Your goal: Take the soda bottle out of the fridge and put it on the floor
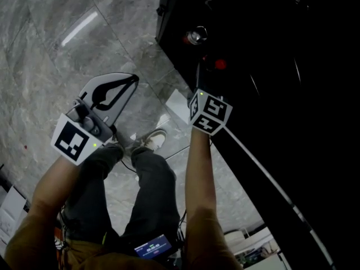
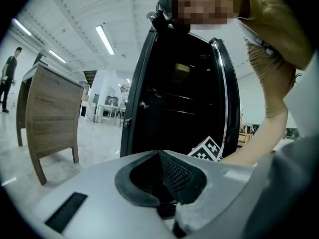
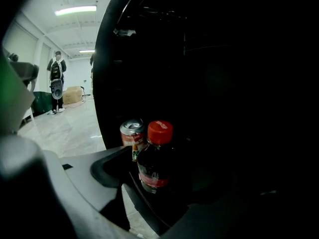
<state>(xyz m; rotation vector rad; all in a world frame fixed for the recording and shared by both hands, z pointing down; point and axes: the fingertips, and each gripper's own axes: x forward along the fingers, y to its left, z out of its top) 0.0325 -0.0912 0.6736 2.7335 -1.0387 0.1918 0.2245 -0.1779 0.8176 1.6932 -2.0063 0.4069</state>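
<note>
The soda bottle (image 3: 158, 159), dark with a red cap (image 1: 219, 64) and a red label, stands upright inside the dark fridge (image 1: 270, 66). A drinks can (image 3: 132, 136) stands just behind it on the left. My right gripper (image 3: 160, 179) reaches into the fridge with its jaws open wide on either side of the bottle; its pads do not visibly press on it. In the head view only its marker cube (image 1: 210, 112) shows clearly. My left gripper (image 1: 133, 80) hangs over the floor to the left of the fridge, shut on nothing.
The fridge (image 2: 179, 108) stands open on a grey marble floor (image 1: 50, 49). My own legs and a shoe (image 1: 153, 140) are below the grippers. A wooden cabinet (image 2: 50, 108) stands to the left, and people stand far off (image 3: 56, 78).
</note>
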